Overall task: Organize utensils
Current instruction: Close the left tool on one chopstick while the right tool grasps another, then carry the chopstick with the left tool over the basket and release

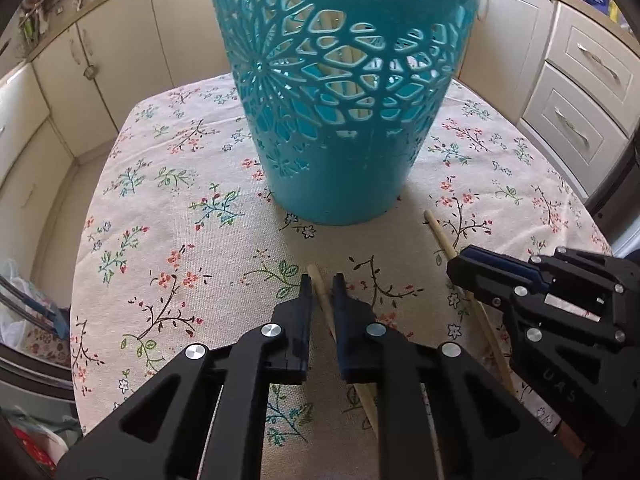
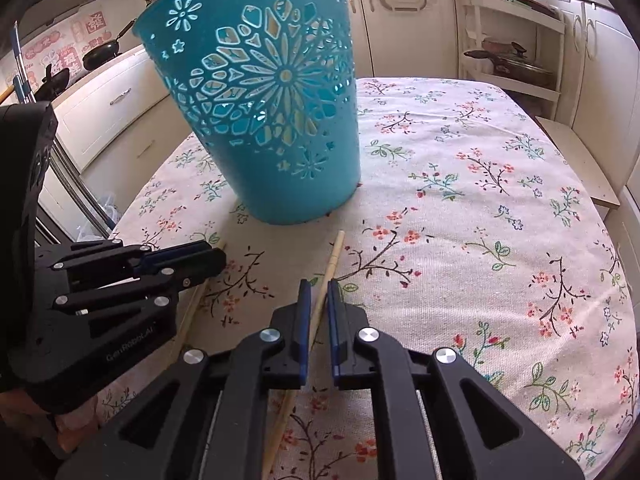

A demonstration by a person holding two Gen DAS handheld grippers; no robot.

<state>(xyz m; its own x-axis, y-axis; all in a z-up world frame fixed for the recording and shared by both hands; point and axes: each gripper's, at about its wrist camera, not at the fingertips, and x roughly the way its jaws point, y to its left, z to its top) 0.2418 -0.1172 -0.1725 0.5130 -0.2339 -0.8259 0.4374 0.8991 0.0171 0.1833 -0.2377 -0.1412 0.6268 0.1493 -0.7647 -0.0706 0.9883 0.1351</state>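
A teal cut-out basket [image 1: 340,92] stands on the floral tablecloth, with pale sticks visible inside through the holes; it also shows in the right wrist view [image 2: 276,112]. Two wooden chopsticks lie on the cloth in front of it. My left gripper [image 1: 322,282] straddles one chopstick [image 1: 320,288], its jaws narrowly apart around it. My right gripper [image 2: 319,286] straddles the other chopstick [image 2: 332,264] the same way. In the left wrist view the right gripper [image 1: 472,260] sits over its chopstick [image 1: 440,236]. In the right wrist view the left gripper [image 2: 212,258] sits at the left.
The table [image 2: 500,208] is covered with a floral cloth. Cream kitchen cabinets [image 1: 580,80] surround it. A shelf rack with a lidded pot [image 2: 516,64] stands at the back right. Pans [image 2: 100,54] sit on the counter at the left.
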